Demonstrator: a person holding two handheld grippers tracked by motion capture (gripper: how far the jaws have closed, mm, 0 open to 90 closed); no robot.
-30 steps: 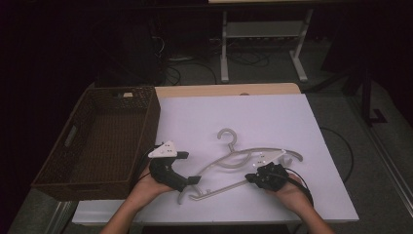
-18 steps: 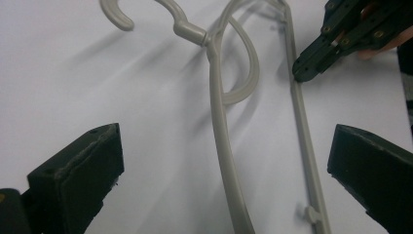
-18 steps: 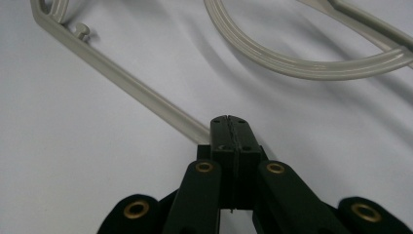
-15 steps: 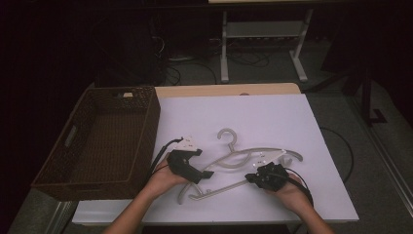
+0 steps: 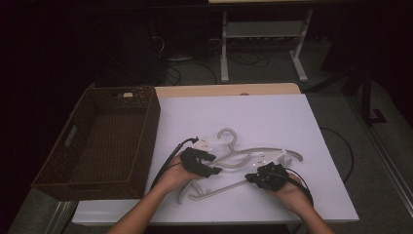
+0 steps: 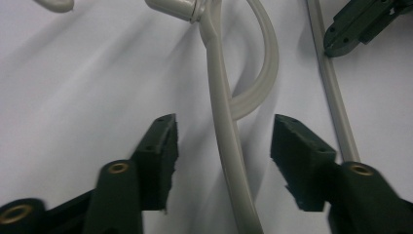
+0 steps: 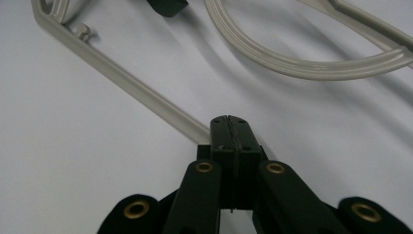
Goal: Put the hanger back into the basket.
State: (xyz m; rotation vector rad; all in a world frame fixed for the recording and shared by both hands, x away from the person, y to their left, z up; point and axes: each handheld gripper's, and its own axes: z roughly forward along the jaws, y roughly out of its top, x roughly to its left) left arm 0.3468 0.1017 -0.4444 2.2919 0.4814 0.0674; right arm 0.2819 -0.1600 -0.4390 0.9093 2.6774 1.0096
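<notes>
Pale plastic clothes hangers (image 5: 243,157) lie overlapping on the white table, one hook (image 5: 226,134) pointing away from me. My left gripper (image 5: 212,170) sits at their left end. In the left gripper view its jaws have just been closing and straddle a hanger arm (image 6: 220,97), with a gap on each side; the left gripper (image 6: 224,146) is open. My right gripper (image 5: 250,178) holds still, and in the right gripper view the right gripper (image 7: 229,127) is shut on the thin straight bar (image 7: 122,80) of a hanger.
A brown wicker basket (image 5: 73,146) stands on the table's left side. The white tabletop (image 5: 253,114) stretches bare beyond the hangers. A cable (image 5: 168,161) trails from the left gripper. Dark floor and a stand's metal legs lie behind the table.
The left hand slid right toward the hangers and rolled, so its grey top plate turned out of sight. Its jaws narrowed around the hanger arm. The right hand stayed put.
</notes>
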